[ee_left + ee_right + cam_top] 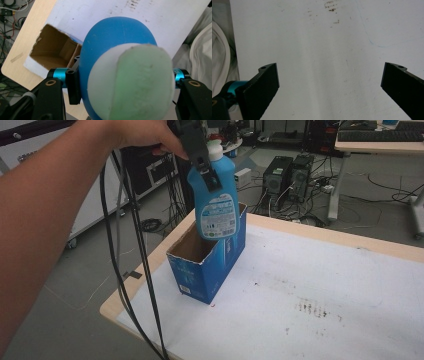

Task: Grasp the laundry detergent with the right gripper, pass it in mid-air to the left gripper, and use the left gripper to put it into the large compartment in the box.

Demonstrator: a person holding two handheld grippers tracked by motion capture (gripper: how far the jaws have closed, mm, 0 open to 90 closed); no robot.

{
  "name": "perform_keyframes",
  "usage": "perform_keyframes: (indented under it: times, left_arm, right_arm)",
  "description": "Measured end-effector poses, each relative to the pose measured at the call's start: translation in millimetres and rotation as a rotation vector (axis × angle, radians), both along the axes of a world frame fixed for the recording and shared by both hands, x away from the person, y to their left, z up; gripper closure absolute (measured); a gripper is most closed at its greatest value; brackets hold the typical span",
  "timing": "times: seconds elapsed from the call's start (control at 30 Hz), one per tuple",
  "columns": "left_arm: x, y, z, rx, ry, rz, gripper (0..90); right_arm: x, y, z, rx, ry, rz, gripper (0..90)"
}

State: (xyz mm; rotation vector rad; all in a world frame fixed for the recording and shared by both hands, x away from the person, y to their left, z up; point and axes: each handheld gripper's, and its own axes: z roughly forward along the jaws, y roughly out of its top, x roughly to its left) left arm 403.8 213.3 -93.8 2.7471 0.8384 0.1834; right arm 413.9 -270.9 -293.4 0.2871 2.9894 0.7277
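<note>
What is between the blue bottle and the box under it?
Nothing but air. In the high view the bottle, held by the left gripper, hangs just above the open box, its bottom about level with the rim.

R claw (329, 82) wide open over white table (317, 45).

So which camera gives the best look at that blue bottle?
The high view: the whole blue bottle, label and white cap, hangs from the left tongs above the open blue box. The left gripper view shows its cap and shoulder, blurred. The right gripper view shows white tabletop.
</note>
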Motion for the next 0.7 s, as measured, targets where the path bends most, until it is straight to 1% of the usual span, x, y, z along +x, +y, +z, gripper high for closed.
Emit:
perform_keyframes:
  times: [0.17,0.23,0.4,0.47,0.5,0.57,0.6,0.63,0.7]
  left_arm:
    - [0.8,13.7,-3.3,0.011,-0.004,0.027,38.0]
    - [1.5,17.9,-5.8,0.025,0.0,0.03,38.0]
    - [2.7,27.5,-15.1,0.031,-0.011,0.046,38.0]
    - [3.9,31.7,-20.4,0.031,-0.007,0.049,38.0]
    - [3.9,31.7,-20.4,0.031,-0.007,0.049,38.0]
    - [4.9,34.7,-27.7,0.035,-0.003,0.047,38.0]
    - [4.9,34.7,-27.7,0.035,-0.003,0.047,38.0]
    - [6.0,36.4,-33.7,0.035,0.0,0.046,38.0]
    - [7.1,38.3,-39.4,0.039,-0.003,0.046,38.0]
  right_arm:
    - [1.8,1.8,-2.2,-0.007,0.002,0.005,1.0]
    - [1.9,2.4,-2.0,-0.007,0.006,0.001,1.0]
    - [1.6,3.4,-0.5,0.006,0.003,0.0,1.0]
    - [1.2,3.6,0.5,0.01,0.006,0.0,1.0]
    - [1.2,3.6,0.5,0.01,0.006,0.0,1.0]
    - [1.1,3.7,0.2,0.006,0.005,-0.003,1.0]
    - [1.1,3.7,0.2,0.006,0.005,-0.003,1.0]
    - [1.0,3.6,-0.1,0.004,0.007,-0.007,1.0]
    - [1.5,2.9,-0.4,0.008,0.005,-0.009,1.0]
